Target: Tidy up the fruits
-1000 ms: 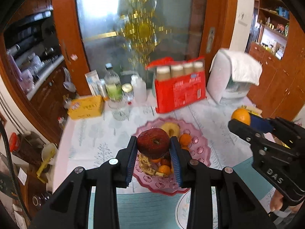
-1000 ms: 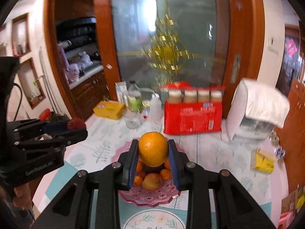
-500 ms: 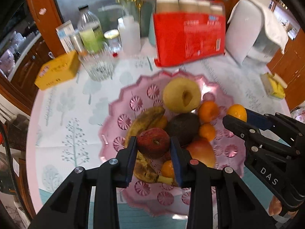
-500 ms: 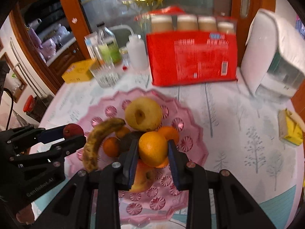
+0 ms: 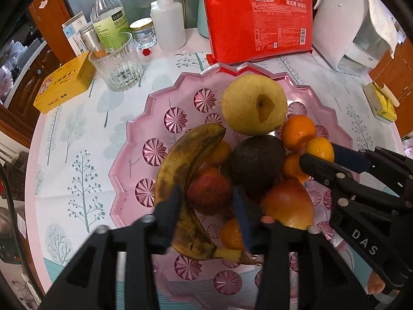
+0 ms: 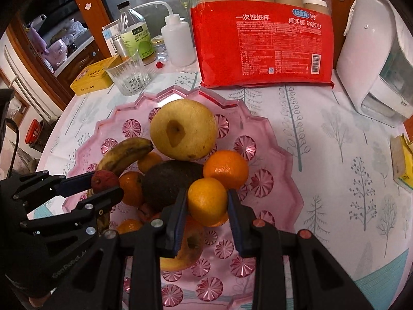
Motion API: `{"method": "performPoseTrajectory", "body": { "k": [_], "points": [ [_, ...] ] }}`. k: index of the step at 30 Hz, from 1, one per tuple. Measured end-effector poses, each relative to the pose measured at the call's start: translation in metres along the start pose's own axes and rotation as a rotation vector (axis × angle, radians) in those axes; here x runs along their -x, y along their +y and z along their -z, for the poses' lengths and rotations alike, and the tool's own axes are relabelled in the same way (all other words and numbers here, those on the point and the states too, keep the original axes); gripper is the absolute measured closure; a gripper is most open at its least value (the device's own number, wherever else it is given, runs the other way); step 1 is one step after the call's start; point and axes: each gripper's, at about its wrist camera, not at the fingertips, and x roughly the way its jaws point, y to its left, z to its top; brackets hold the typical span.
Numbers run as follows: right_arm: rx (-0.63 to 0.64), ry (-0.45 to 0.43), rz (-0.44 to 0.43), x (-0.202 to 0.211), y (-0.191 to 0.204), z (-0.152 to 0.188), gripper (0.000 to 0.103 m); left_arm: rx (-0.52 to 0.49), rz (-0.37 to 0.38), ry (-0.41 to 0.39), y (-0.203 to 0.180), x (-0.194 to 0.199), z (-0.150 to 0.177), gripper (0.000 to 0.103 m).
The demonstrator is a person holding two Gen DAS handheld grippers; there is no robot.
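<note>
Both hand-held grippers have been brought down from well above the surface (image 6: pixel 322 134) to the pink scalloped glass fruit dish (image 5: pixel 134 139), so that the pile of fruit now fills each wrist view. The left hand-held gripper (image 5: pixel 207 204) has begun to let go: its jaws are opening around the small dark-red apple (image 5: pixel 208 190), which lies between the blue pads (image 5: pixel 241 214) at about 7 o'clock in the dish, against the brown-spotted yellow banana (image 5: pixel 180 170) and just beside the dark rough-skinned avocado (image 5: pixel 254 162). Whether the pads are already clear of the apple cannot be told for certain, though a gap appears on the right side. The right hand-held gripper (image 6: pixel 207 204) is closed on the round orange citrus fruit (image 6: pixel 207 201), which is held low at about 4 o'clock in the dish, touching or nearly touching a second orange (image 6: pixel 225 169) and above a red-yellow apple (image 6: pixel 185 248). A large yellow pear-like fruit (image 5: pixel 254 103) sits at 12 o'clock. The apple's placement is judged nearly done; the citrus is judged in position but not yet released, and it may roll once released.
</note>
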Motion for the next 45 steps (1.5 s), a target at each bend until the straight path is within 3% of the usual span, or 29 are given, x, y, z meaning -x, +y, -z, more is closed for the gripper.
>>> {"method": "performPoseTrajectory", "body": {
  "k": [2,6,10,13,21,27,29,45],
  "points": [
    [0.004,0.002,-0.001,0.000,0.000,0.001,0.071,-0.003,-0.007,-0.018,-0.002,0.005,0.001,0.040],
    [0.004,-0.013,-0.001,0.005,-0.001,0.002,0.069,-0.021,-0.027,-0.037,-0.005,0.014,0.001,0.034],
    [-0.011,-0.021,-0.003,0.010,-0.006,0.001,0.066,-0.005,-0.025,-0.051,-0.002,0.021,0.002,0.019],
    [-0.022,-0.035,-0.001,0.013,-0.009,0.001,0.058,0.007,-0.012,-0.047,0.000,0.025,0.003,0.017],
    [-0.041,-0.034,0.000,0.022,-0.010,0.009,0.052,0.035,0.005,-0.034,0.002,0.033,0.011,0.012],
    [-0.053,-0.062,0.003,0.048,-0.011,0.017,0.047,0.044,0.025,-0.061,-0.003,0.059,0.019,0.011],
    [-0.058,-0.082,-0.001,0.061,-0.012,0.022,0.039,0.047,0.035,-0.075,-0.006,0.072,0.023,0.009],
    [-0.066,-0.142,-0.006,0.153,-0.020,0.095,0.033,0.074,0.028,-0.165,-0.049,0.161,0.100,0.005]
  ]
}}
